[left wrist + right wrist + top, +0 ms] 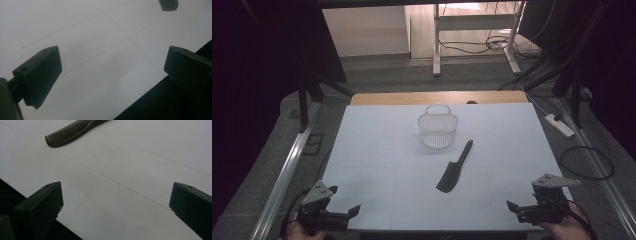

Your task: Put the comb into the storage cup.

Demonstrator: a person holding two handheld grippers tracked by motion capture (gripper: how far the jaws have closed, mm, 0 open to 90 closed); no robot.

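Both grippers, left and right, are held at the desk's near edge, jaws spread, nothing gripped. Nothing is judged done: comb lies mid-desk, just beside the basket.

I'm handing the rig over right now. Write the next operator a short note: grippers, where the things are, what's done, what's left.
Left gripper: open, holding nothing, at the near left edge of the table.
Right gripper: open, holding nothing, at the near right edge.
Black comb: flat mid-table, wide toothed end toward you, handle pointing to the basket.
White mesh basket: upright just beyond the comb, apart from it; nothing visible inside.
Done: nothing picked up yet.
Left: probably grasp the comb and put it in the basket; the right gripper looks slightly better placed.
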